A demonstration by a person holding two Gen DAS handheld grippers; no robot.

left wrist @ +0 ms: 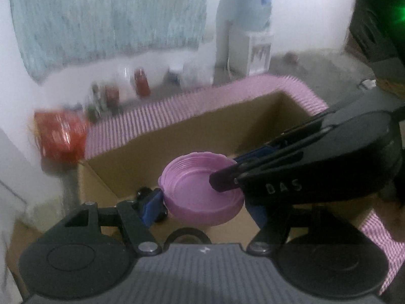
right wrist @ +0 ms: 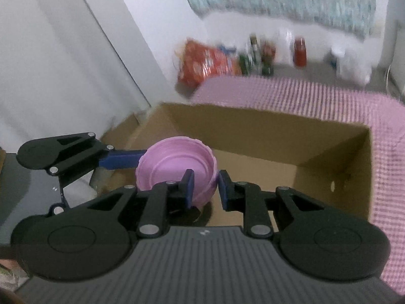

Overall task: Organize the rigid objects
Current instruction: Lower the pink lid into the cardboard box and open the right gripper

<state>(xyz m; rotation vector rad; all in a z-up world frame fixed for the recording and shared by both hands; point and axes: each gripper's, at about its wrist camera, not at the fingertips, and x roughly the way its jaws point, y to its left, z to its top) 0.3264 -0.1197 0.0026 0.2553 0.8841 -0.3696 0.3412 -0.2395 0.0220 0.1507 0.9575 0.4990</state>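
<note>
blurred jars (left wrist: 114,93), red bag (left wrist: 60,136) smeared
</note>
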